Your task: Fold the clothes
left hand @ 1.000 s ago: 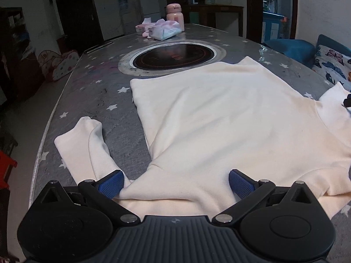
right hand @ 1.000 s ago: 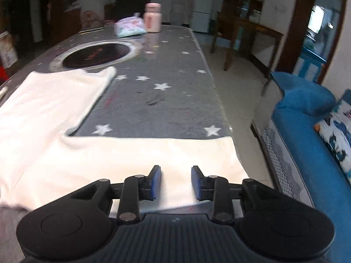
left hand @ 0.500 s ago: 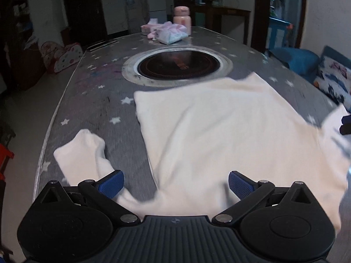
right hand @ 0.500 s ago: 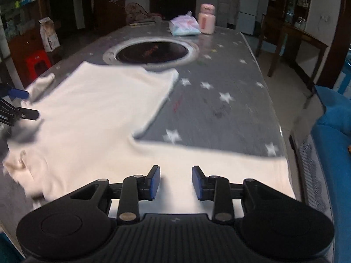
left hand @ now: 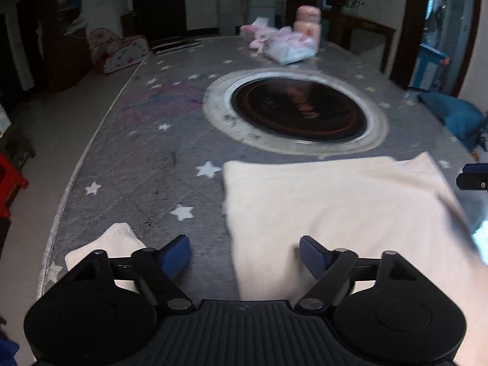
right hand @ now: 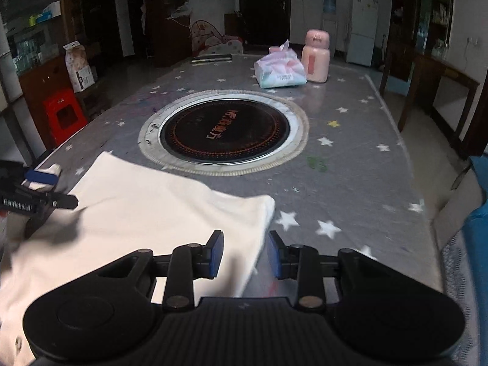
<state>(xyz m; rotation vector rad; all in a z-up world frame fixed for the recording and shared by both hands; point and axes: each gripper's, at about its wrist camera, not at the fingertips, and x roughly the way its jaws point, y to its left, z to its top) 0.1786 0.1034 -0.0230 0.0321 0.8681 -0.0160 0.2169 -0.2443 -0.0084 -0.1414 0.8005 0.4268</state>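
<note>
A cream top (left hand: 341,213) lies spread on the near part of a grey, star-printed table (left hand: 146,158), its far edge just short of the round black cooktop (left hand: 299,116) set into the table's middle. In the left wrist view the left hand-held gripper (left hand: 245,254) hangs over the near left side of the top with its blue pads wide apart and closing; the left edge of the body cloth runs down between them, but neither pad presses on it, and the left pad (left hand: 177,254) is over bare table. One sleeve (left hand: 106,244) of the top lies at 8 o'clock, partly hidden under that gripper's left arm. In the right wrist view the right hand-held gripper (right hand: 245,254) has its pads fairly narrow; the right edge of the top (right hand: 137,213) falls in the gap between them, the left pad (right hand: 215,254) lying over cloth and the right one over the table, and whether either pad touches the cloth I cannot tell. The other gripper shows at 9 o'clock of that view, over the far side of the top. At 12 to 1 o'clock, past the cooktop, stand a pack of tissues (right hand: 280,71) and, just beside it, a pink jar (right hand: 315,56). A red stool (right hand: 64,114) stands on the floor at 10 o'clock
</note>
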